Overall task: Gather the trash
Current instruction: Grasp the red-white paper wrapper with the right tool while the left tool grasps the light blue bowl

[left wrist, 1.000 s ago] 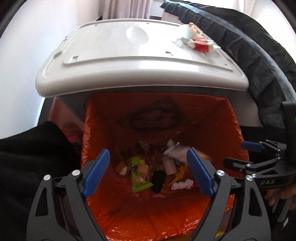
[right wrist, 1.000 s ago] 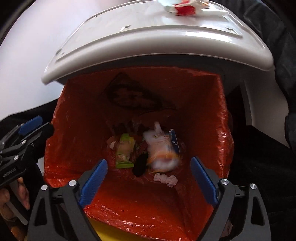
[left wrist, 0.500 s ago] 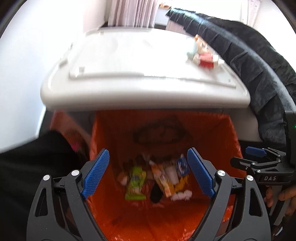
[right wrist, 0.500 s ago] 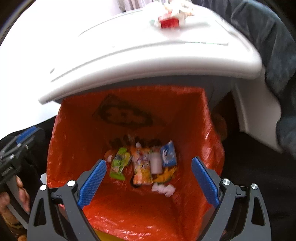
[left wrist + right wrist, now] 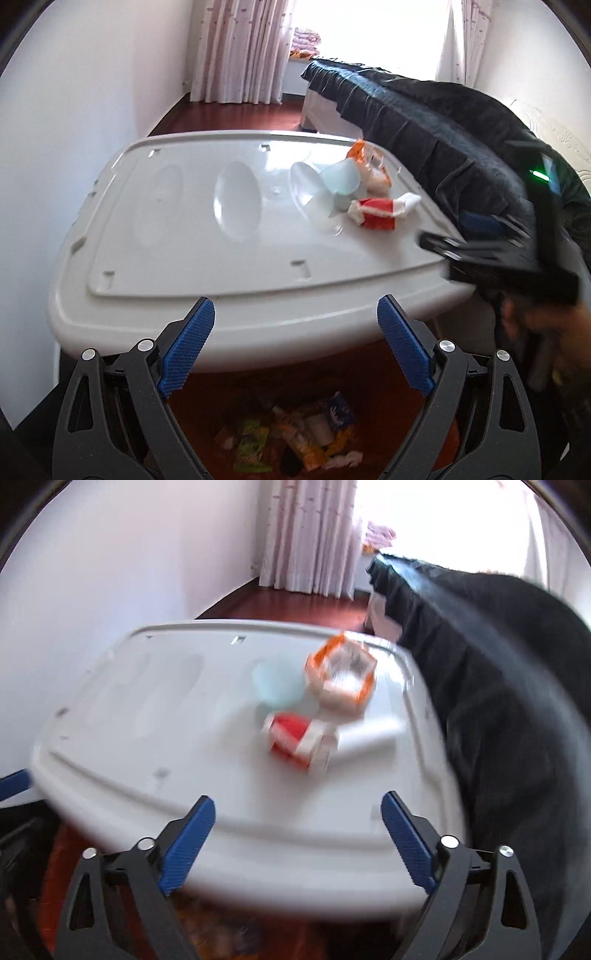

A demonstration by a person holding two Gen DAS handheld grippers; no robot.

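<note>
Both views have swung up from the orange-lined bin (image 5: 207,402) to the worktop (image 5: 184,236). Left gripper (image 5: 295,347) jaws are opening, right gripper (image 5: 299,830) jaws closing slightly; both are released, with nothing between them. Remaining trash sits far right: red wrapper (image 5: 376,218), pale cup (image 5: 340,184), orange packet (image 5: 341,679). Best approach 1 piece squarely, jaws wide. Only the left view shows binned wrappers (image 5: 295,435); the right view is blurred.

Motion-smeared red wrapper (image 5: 295,738) and orange packet (image 5: 341,675) on the lid — labels unreadable
</note>
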